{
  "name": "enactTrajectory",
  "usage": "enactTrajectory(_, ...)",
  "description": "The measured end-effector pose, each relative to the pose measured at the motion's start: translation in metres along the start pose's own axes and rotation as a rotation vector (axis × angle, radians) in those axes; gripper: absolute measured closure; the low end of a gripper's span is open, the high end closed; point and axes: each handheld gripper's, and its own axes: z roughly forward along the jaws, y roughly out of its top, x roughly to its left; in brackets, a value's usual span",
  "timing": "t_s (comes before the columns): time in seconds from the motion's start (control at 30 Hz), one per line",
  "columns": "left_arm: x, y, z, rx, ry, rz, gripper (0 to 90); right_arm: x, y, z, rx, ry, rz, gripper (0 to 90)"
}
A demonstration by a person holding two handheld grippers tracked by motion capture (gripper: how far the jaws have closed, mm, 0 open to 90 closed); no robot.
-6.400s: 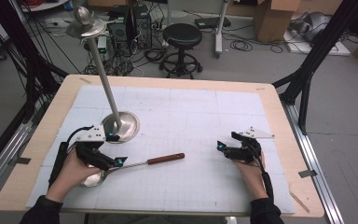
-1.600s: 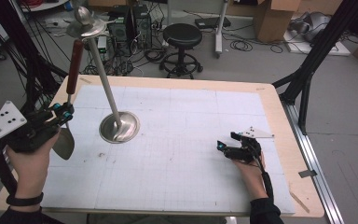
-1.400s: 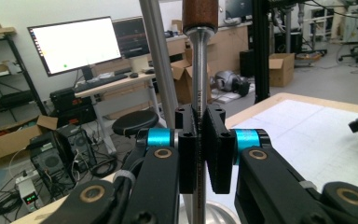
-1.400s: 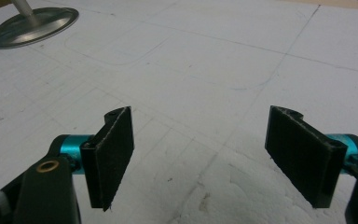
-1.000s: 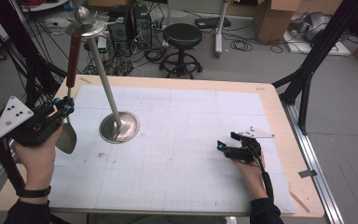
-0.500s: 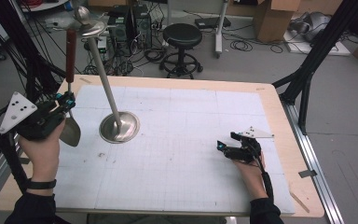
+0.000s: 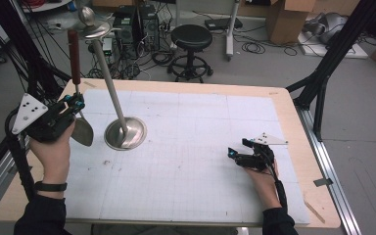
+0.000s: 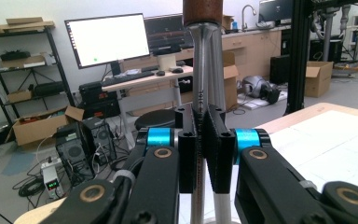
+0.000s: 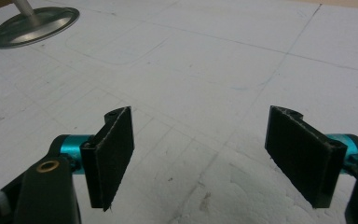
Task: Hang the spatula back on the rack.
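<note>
Left hand-held gripper [image 7: 76, 104] clenched spoon [image 7: 74, 54] upright beside stand [image 7: 124, 132] | right hand-held gripper [image 7: 239, 148] released on tabletop [image 7: 186, 88]

The spoon [image 7: 76, 98] had a dark, reddish-brown wooden handle with a smooth satin look, and a shank and bowl of bright polished metal. The stand [image 7: 117, 107] was brushed silvery metal, its round base softly reflective. The table [image 7: 284, 105] showed a pale, matt wooden rim, and over it lay a white mat [image 7: 191, 147], matt and paper-like, faintly gridded and scuffed with grey marks. The right gripper [image 9: 200, 158] carried matt black pads [image 9: 114, 154], slightly rough, on glossy blue anodised metal
</note>
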Motion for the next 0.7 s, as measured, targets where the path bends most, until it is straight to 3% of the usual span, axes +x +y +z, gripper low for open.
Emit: enactTrajectory(0.7, -0.0007, -0.0042, 0.0097, 0.052, -0.019, -0.004, 83.6, 0.0005, 0.0000, 0.0000, 0.003, 0.001, 0.001, 23.3)
